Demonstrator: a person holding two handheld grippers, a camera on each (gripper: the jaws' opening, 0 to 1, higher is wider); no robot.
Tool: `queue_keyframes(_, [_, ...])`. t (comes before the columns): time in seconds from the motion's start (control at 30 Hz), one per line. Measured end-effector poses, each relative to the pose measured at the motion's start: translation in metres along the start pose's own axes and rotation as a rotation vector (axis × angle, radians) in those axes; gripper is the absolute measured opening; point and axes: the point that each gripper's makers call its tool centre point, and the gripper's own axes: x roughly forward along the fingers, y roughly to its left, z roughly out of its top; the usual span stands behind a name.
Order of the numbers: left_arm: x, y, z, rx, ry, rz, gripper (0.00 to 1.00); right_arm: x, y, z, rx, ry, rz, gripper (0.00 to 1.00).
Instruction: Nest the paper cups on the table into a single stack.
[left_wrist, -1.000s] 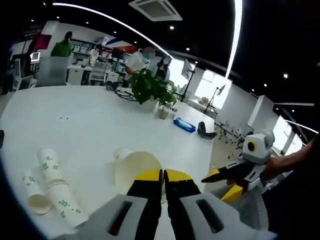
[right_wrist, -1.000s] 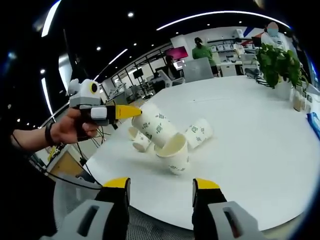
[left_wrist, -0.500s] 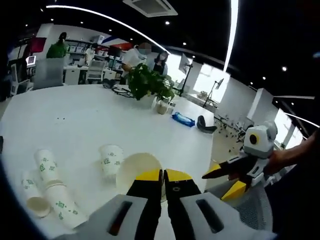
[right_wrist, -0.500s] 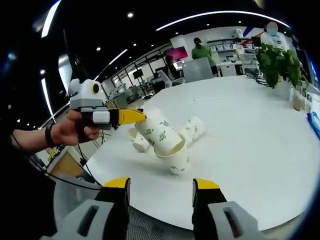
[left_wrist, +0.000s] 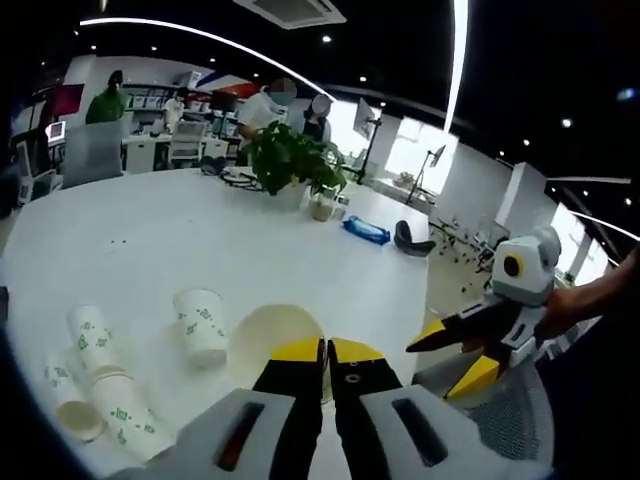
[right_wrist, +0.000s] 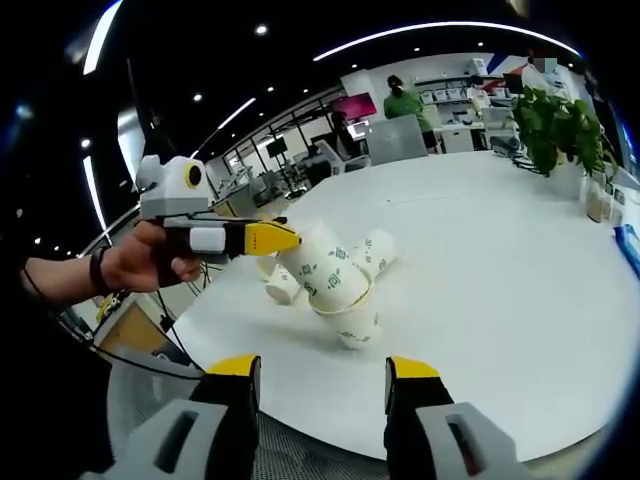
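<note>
Gripping 1 paper cup (right_wrist: 325, 272) by its rim, the left gripper (right_wrist: 272, 238) has its jaws clamped shut and holds the cup tilted above another cup (right_wrist: 358, 327) on the white table (right_wrist: 500, 300), likely lining it up to nest. Loose cups (left_wrist: 200, 323) and a partial stack (left_wrist: 105, 375) lie near. The right gripper (right_wrist: 318, 375) waits with jaws apart, holding nothing. A potted plant (left_wrist: 290, 165) stands well apart.

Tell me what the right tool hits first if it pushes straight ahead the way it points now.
Probably the white paper cup with green print held by the left tool, above another cup on the white table. Depth is hard to judge; the open right tool sits back off the table edge.
</note>
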Motion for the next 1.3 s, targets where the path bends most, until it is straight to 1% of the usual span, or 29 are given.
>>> queue_keyframes(0.07, [0.003, 0.000, -0.002, 0.009, 0.007, -0.003, 0.00, 0.000, 0.000, 0.000, 0.000, 0.000, 0.000, 0.49])
queue_keyframes(0.2, [0.008, -0.008, -0.007, 0.032, 0.026, -0.009, 0.00, 0.000, -0.001, -0.001, 0.001, -0.002, -0.001, 0.49])
queue_keyframes(0.37, [0.014, -0.010, -0.011, 0.038, 0.043, -0.015, 0.01, 0.001, -0.002, -0.002, -0.001, 0.000, -0.002, 0.49])
queue_keyframes(0.67, [0.018, -0.009, -0.020, 0.035, 0.063, -0.019, 0.01, 0.001, -0.002, -0.002, -0.002, 0.000, -0.002, 0.49])
queue_keyframes(1.0, [0.021, -0.011, -0.018, 0.025, 0.064, -0.023, 0.01, 0.001, -0.002, -0.003, -0.003, 0.000, -0.002, 0.49])
queue_keyframes(1.3, [0.013, -0.010, -0.019, 0.000, 0.050, -0.017, 0.02, 0.002, -0.004, -0.002, -0.004, -0.001, 0.000, 0.49])
